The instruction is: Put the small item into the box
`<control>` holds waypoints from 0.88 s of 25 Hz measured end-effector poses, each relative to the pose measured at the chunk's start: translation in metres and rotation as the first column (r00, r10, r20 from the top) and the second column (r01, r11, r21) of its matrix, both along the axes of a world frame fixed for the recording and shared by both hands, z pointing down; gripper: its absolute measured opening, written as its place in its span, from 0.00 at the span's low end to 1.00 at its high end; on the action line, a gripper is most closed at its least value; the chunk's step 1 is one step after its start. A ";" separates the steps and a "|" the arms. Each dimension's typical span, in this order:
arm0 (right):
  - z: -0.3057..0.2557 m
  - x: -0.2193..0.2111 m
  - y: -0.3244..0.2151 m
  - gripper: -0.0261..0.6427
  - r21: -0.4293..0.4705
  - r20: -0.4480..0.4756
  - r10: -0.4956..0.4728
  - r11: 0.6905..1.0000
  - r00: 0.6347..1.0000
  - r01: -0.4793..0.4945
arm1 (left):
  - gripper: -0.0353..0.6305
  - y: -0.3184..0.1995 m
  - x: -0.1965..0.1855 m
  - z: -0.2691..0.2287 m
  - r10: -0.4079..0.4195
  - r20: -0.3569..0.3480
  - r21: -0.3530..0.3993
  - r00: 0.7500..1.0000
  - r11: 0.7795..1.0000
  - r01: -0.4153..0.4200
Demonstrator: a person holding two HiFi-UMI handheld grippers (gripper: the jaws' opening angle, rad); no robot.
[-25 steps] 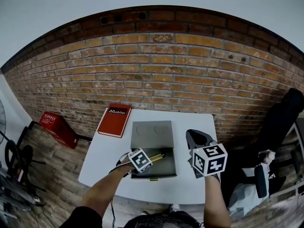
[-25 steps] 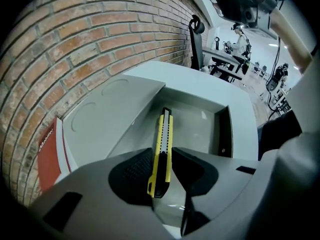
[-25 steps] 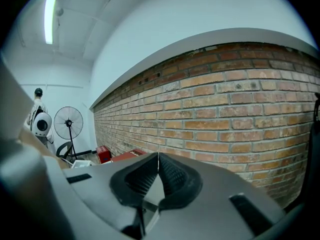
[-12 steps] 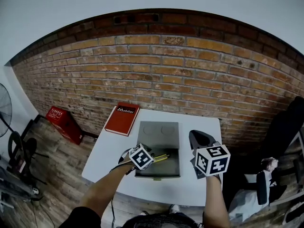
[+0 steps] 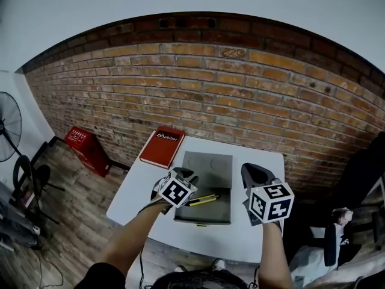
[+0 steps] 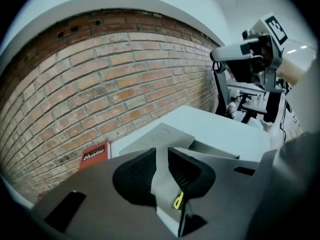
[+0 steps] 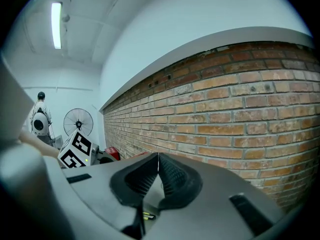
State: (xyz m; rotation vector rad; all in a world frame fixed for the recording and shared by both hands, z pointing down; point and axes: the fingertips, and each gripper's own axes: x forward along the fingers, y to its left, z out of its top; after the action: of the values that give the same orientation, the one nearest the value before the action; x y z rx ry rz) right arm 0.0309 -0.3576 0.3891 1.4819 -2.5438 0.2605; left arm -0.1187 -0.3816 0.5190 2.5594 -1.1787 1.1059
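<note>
A grey box [image 5: 204, 212] stands open on the white table [image 5: 138, 191], its lid [image 5: 208, 164] folded back toward the wall. Thin yellow items [image 5: 203, 200] lie inside it; a bit of yellow [image 6: 178, 201] also shows below the jaws in the left gripper view. My left gripper [image 5: 184, 176] hangs above the box's left edge. Its jaws have just been closing, but a gap remains and nothing is between them. To the right of the box my right gripper [image 5: 250, 170] hovers shut and empty, fingertips touching [image 7: 158, 156].
A red book [image 5: 162, 147] lies at the table's far left corner, next to the brick wall. On the floor to the left are a red crate [image 5: 86, 150] and a fan [image 5: 8, 125]. A dark chair [image 5: 367, 173] stands at the right.
My left gripper has lifted up from the box and drawn back left, its jaws narrower. The yellow items stay in the box. The right gripper has barely shifted.
</note>
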 end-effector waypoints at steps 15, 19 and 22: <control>-0.022 -0.010 0.002 0.07 0.043 -0.014 -0.035 0.998 0.999 0.035 | 0.17 -0.005 -0.030 -0.117 -0.154 -0.260 0.225 0.953 0.950 0.215; -0.028 -0.011 0.003 0.07 0.056 -0.008 -0.040 0.998 0.999 0.040 | 0.15 0.000 -0.037 -0.131 -0.163 -0.297 0.254 0.941 0.936 0.243; -0.033 -0.010 0.004 0.07 0.067 0.001 -0.036 0.997 0.999 0.036 | 0.14 0.006 -0.047 -0.142 -0.183 -0.358 0.253 0.916 0.925 0.284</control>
State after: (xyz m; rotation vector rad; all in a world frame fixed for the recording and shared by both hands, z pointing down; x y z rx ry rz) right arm 0.0205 -0.3540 0.3561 1.4578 -2.6022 0.1738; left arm -0.1655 -0.3760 0.3767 2.5754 -1.6088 0.4503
